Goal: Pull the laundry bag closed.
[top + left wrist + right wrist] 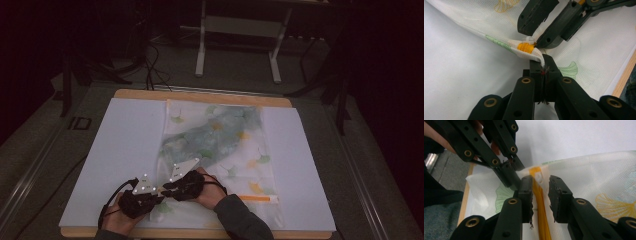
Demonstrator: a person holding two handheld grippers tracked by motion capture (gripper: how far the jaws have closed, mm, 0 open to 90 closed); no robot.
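Observation:
A white mesh bag (250, 150) printed with green and yellow leaves lies flat on the white sheet, with a blue-green cloth (215, 132) inside it. Its orange zipper (541, 215) runs along the near edge. My left gripper (544, 67) is shut on the bag's fabric at the corner, just beside the zipper's end (525, 47). My right gripper (541, 190) is open, one jaw on each side of the zipper and its small white pull (539, 177), with the pads clear of it. In the high view both grippers (150, 192) (170, 187) meet tip to tip at the bag's near left corner.
The white sheet (125, 150) covers a wooden table whose edge (200, 233) shows at the front. A white metal frame (240, 30) stands on the dark floor beyond the table. A grey sleeve (240, 220) comes in at the bottom.

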